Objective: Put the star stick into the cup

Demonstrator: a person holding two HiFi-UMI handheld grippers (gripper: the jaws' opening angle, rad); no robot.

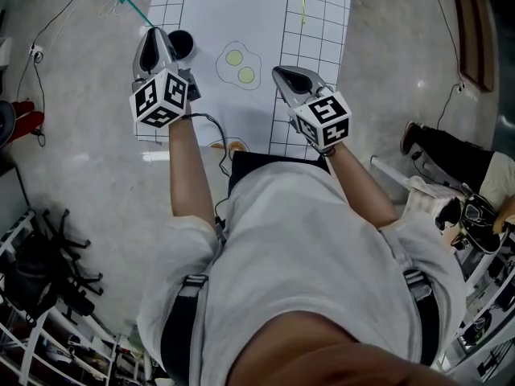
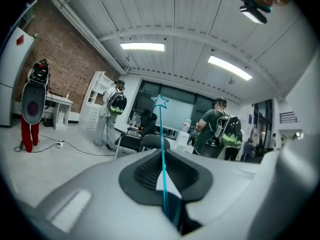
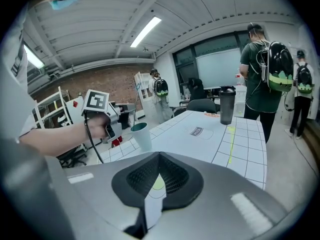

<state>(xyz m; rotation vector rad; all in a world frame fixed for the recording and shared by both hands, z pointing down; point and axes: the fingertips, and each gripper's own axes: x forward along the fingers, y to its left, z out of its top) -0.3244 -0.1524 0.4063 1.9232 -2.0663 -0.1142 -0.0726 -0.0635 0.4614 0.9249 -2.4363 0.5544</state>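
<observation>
The star stick (image 1: 133, 3) is a thin teal rod with a star on its end, and it points away from me to the upper left. My left gripper (image 1: 154, 33) is shut on its lower end, just left of the cup (image 1: 181, 44), whose dark mouth shows from above. In the left gripper view the star stick (image 2: 161, 134) rises from between the closed jaws of the left gripper (image 2: 164, 184). The right gripper (image 1: 279, 74) hovers over the table with its jaws shut and empty. In the right gripper view, the right gripper (image 3: 159, 180) faces the pale, teal-rimmed cup (image 3: 141, 135).
A white gridded mat (image 1: 322, 22) covers the table, with a fried-egg print (image 1: 240, 64). A dark shaker bottle (image 3: 226, 111) stands at the table's far end. People with backpacks (image 3: 264, 69) stand beyond it. Someone sits on the floor at the right (image 1: 455, 163). Cables lie on the floor (image 1: 48, 30).
</observation>
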